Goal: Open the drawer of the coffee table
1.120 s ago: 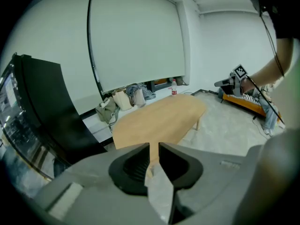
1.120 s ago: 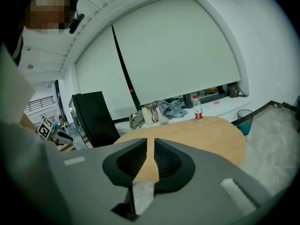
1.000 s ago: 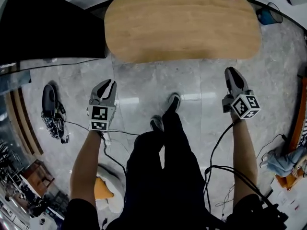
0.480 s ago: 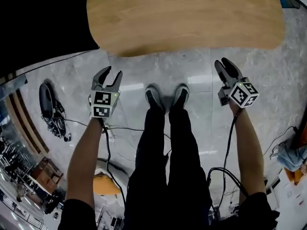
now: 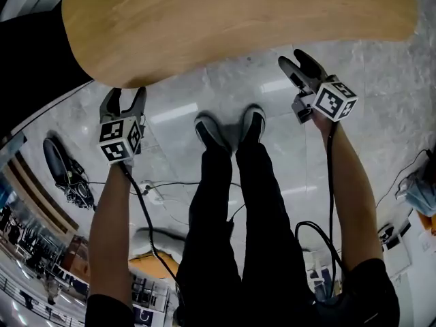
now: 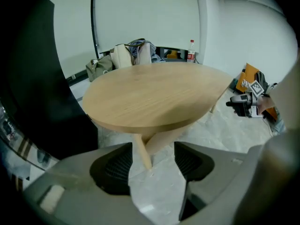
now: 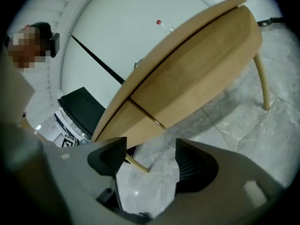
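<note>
L gripper (image 5: 124,92): jaws just opened wide, empty, by near-left edge of coffee table (image 5: 238,19).
R gripper (image 5: 294,60): same, empty, near-right edge.

The person stands with the left arm (image 5: 111,230) and right arm (image 5: 351,189) stretched forward on either side of the legs (image 5: 238,210). The left gripper (image 5: 125,95) and the right gripper (image 5: 295,60) both point away from the body. Their jaws have just been opening and stand wide apart, with nothing between them.
</note>
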Demonstrator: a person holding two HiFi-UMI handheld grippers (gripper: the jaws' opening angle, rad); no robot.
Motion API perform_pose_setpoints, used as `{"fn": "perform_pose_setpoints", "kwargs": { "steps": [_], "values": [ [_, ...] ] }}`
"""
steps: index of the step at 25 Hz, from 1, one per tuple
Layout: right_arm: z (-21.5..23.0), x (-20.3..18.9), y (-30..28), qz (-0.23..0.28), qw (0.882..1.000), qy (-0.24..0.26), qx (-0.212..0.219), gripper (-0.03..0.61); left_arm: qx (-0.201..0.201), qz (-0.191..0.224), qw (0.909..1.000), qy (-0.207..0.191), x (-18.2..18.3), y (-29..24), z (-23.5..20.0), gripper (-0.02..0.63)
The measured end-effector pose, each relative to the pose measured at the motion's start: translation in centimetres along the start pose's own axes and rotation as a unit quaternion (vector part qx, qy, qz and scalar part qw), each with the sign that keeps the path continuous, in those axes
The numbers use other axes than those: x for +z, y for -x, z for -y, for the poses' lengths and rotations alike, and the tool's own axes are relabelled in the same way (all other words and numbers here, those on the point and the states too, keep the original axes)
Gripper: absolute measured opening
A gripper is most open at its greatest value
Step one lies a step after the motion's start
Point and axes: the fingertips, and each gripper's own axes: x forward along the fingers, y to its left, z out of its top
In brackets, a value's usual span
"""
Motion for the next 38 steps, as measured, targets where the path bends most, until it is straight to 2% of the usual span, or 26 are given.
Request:
{"fn": "perform_pose_setpoints", "kwargs": {
  "steps": [3, 7, 12, 17, 21, 23, 24, 27, 31, 38],
  "values": [
    [0.6, -1.9, -3.4, -0.006, 1.0, -0.014, 0.018, 0.341, -0.009, 0.003, 0.9999, -0.004, -0.4, -2.2, -1.2, 0.292],
    [0.7, -3.2, -5.0, -0.023, 0.998, -0.008, 0.049, 0.357, -0.024, 0.019, 0.9993, -0.024, 0.7, -2.4, 0.1, 0.301],
    [0.6, -3.2, -7.4, -0.011, 0.997, -0.008, 0.082, 0.365, -0.043, 0.043, 0.9974, -0.039, 2.1, -2.3, 1.5, 0.301],
    [-0.3, -1.9, -10.2, 0.011, 0.993, -0.018, 0.117, 0.374, -0.055, 0.058, 0.9955, -0.051, 2.1, -3.1, 1.4, 0.301],
    [-1.1, -1.2, -10.8, 0.012, 0.988, -0.007, 0.151, 0.379, -0.058, 0.071, 0.9938, -0.062, 2.2, -3.3, 1.3, 0.301],
    [-2.0, -1.0, -10.7, 0.007, 0.983, -0.002, 0.181, 0.347, -0.059, 0.075, 0.9936, -0.061, 2.2, -3.4, 1.2, 0.301],
    [-2.4, -0.9, -10.7, 0.004, 0.981, 0.002, 0.196, 0.291, -0.059, 0.077, 0.9935, -0.06, 2.2, -3.5, 1.2, 0.301],
    [-3.2, -0.7, -10.6, 0.004, 0.974, -0.005, 0.228, 0.322, -0.058, 0.079, 0.9934, -0.061, 2.1, -3.6, 1.2, 0.301],
    [-3.1, -0.8, -10.0, 0.016, 0.974, -0.021, 0.227, 0.315, -0.062, 0.076, 0.9931, -0.064, 1.9, -3.4, 1.3, 0.301],
    [-3.3, -2.7, -7.6, 0.006, 0.977, -0.029, 0.212, 0.305, -0.08, 0.058, 0.9925, -0.073, 0.3, -2.0, 2.9, 0.301]
  ]
}}
